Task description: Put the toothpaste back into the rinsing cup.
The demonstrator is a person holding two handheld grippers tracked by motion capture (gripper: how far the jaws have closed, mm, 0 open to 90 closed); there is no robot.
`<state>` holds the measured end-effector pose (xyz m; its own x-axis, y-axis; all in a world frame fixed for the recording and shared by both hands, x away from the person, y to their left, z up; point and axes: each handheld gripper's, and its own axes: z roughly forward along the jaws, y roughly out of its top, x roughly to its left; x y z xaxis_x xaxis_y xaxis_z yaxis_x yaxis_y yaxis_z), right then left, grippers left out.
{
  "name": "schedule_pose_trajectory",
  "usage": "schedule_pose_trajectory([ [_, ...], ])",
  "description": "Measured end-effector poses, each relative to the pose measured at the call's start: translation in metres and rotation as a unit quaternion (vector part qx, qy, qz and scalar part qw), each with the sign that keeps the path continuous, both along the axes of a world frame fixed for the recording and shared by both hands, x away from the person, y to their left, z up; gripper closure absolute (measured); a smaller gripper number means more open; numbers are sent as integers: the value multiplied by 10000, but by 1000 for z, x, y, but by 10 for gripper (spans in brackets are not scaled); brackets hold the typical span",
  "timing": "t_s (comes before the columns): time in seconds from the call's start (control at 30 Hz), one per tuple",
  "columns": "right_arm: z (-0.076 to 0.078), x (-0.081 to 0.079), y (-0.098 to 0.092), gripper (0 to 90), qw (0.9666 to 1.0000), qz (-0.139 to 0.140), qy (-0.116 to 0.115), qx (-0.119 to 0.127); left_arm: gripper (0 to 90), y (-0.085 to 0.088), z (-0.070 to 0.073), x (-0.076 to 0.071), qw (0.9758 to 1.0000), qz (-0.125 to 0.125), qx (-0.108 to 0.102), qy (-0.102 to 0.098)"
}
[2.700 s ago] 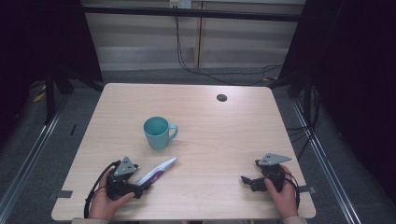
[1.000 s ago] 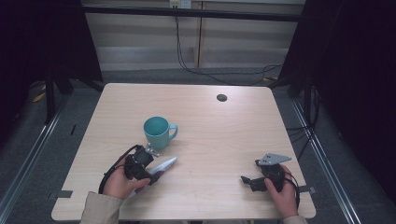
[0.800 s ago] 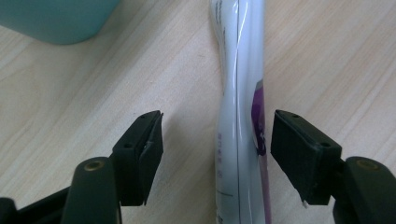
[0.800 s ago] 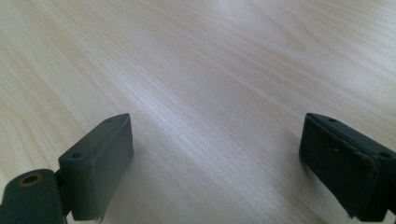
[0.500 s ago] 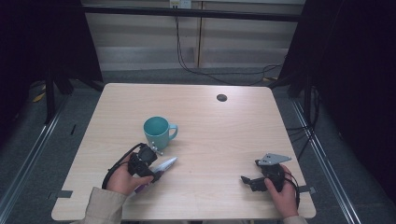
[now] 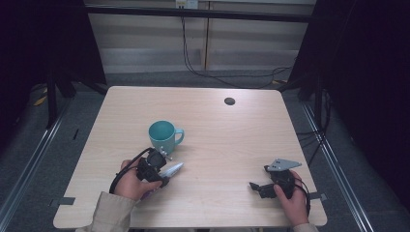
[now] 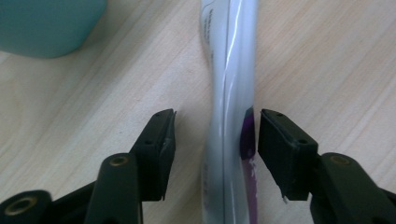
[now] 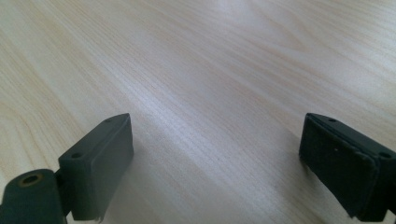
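Pale wood grain covers the table (image 6: 227, 140) we look down on, with dark curtains and a grey floor around it and a small dark round hole (image 6: 229, 101) near its far edge. Since 2.7 seconds ago we see the left gripper (image 6: 155, 169) has travelled from the near left corner up to the tube (image 6: 170, 170), which itself has kept its place just on the near side of the teal mug (image 6: 163, 135); over the last half second the change is slight. The right gripper (image 6: 263, 187) and the right hand (image 6: 292, 195) have not moved across all these frames, well to the right of the mug near the table's front edge. In the left gripper view we see the white tube (image 7: 231, 112) lying on the table between the jaws, which stand apart on either side of it with a clear gap on the left and a narrow one on the right, so they straddle it without clamping. A purple patch and fine grey print run along the tube, but we cannot read any of the writing. A corner of the mug (image 7: 49, 23) shows beyond. The left hand (image 6: 130, 181) wraps the gripper from behind, a beige sleeve (image 6: 104, 212) reaching in from the table's front edge. In the right gripper view the jaws stand wide open over bare wood (image 8: 210, 93).
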<state>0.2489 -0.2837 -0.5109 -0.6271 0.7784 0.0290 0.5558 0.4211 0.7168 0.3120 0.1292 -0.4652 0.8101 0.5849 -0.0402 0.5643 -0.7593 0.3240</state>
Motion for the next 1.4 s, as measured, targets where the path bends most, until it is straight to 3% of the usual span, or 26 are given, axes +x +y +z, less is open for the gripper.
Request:
schedule_pose_trajectory([
  [0.33,0,0,0,94,10000,0,5,-1,567,-6,-2,2,9997,-52,120,196],
  [0.53,0,0,0,94,10000,-5,3,-11,646,-9,-2,2,9996,-145,190,141],
  [0.77,0,0,0,94,10000,-3,3,-12,743,-15,0,1,9991,-99,365,214],
  [1.0,0,0,0,94,10000,-4,4,-12,749,-9,3,0,9995,40,-4,306],
  [1.2,0,0,0,95,10000,0,4,-14,750,-2,13,0,9991,138,-353,198],
  [1.37,0,0,0,94,10000,-2,5,-13,749,2,24,-1,9964,196,-827,25],
  [1.4,0,0,0,94,10000,-2,4,-13,749,2,24,-1,9964,196,-827,25],
])
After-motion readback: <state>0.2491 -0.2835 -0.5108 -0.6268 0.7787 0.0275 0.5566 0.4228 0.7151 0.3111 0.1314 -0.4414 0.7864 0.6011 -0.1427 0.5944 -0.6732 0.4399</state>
